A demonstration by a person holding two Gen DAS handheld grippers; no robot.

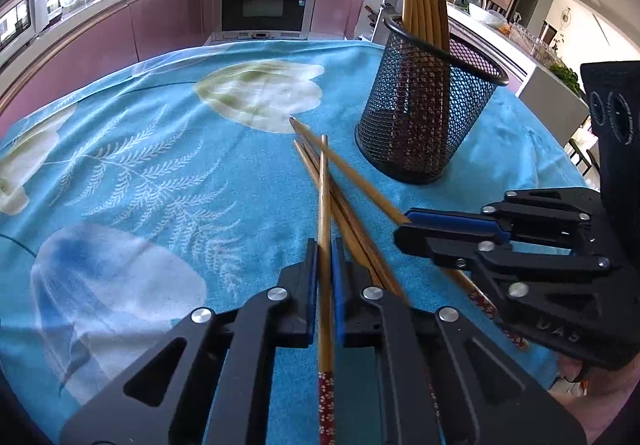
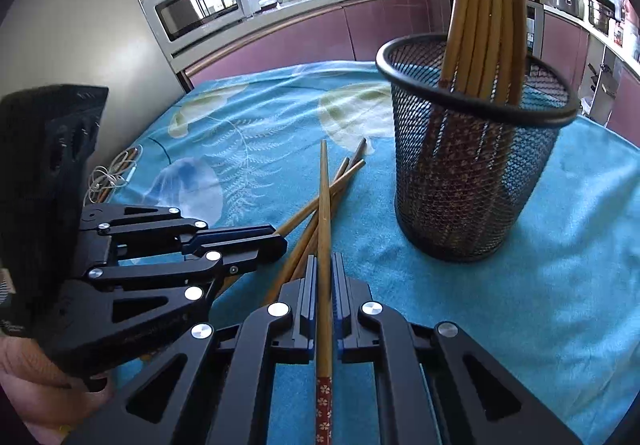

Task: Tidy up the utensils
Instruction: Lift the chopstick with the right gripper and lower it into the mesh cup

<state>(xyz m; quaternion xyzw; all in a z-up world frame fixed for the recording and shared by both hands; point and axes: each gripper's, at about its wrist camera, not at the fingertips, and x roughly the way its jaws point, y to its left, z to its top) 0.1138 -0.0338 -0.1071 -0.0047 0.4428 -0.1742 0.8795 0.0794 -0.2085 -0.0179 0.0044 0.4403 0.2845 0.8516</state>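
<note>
Both grippers are clamped: the left gripper (image 1: pixel 325 251) on one chopstick (image 1: pixel 324 197), the right gripper (image 2: pixel 325 269) on another chopstick (image 2: pixel 324 205). Loose chopsticks (image 1: pixel 352 213) are crossed beneath; at 1 o'clock a mesh holder (image 1: pixel 428 109) is stood on the blue cloth (image 1: pixel 160 165).

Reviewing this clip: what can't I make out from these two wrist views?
- Loose chopsticks: count unclear; they overlap, and the left gripper and right gripper hide their lower ends in both views.
- Chopsticks in the mesh holder: tips cut off by the top edge.
- Cable tangle, right wrist view: too small to identify.
</note>
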